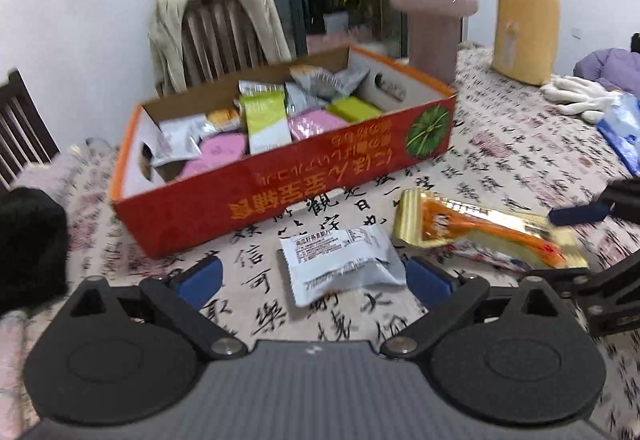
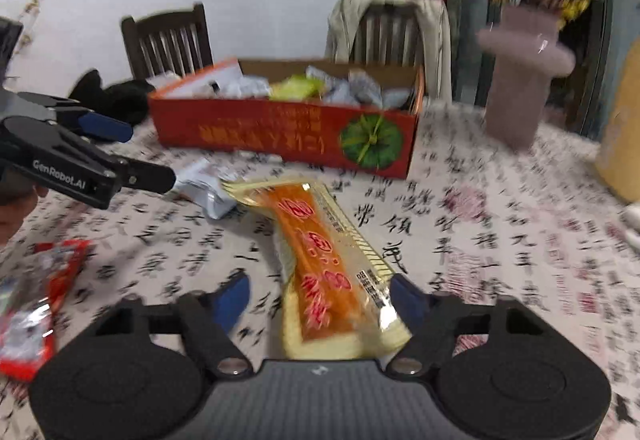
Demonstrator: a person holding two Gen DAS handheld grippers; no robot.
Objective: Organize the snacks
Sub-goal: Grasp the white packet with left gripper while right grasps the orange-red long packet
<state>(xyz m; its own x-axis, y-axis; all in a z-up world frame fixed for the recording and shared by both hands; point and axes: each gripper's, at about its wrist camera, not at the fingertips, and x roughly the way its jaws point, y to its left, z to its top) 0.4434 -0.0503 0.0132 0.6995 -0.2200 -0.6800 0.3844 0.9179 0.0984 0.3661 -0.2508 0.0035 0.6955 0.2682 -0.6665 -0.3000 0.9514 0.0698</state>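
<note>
Bench point(image 1: 500, 143) covered with a cloth printed in black calligraphy and faded red seals. Red and orange open-topped cardboard box point(image 1: 304, 175) with a green sunburst emblem, standing toward the far edge of the bench, holding assorted snack packets: white and lime-green sachet point(image 1: 266, 121), pink packets, grey foil packets, yellow-green block. Grey-white foil snack packet point(image 1: 340, 264) with printed label, lying flat on the bench just in front of the box's long red side. Gold-edged clear packet with an orange inner bar point(image 2: 320, 264), lying flat on the bench beside the grey-white packet, on its right, the two ends near each other. Left hand-held gripper point(image 1: 316, 278), blue pads spread wide apart, the grey-white packet lying between and just ahead of them, neither pad touching it. Right hand-held gripper point(image 2: 320, 300), pads likewise apart, straddling the near end of the gold-edged packet; the right pad sits close against the packet's edge, contact not determinable through blur. Red and clear wrapper point(image 2: 36, 300) lying near the left edge of the bench in the right wrist view. Pink ribbed vase point(image 1: 434, 23) with yellow and pink blossoms and yellow thermos jug point(image 1: 524, 15) at the far right corner; white gloves point(image 1: 576, 97) beside the jug. Wooden chair draped with a beige garment point(image 1: 216, 31) behind the box.
</note>
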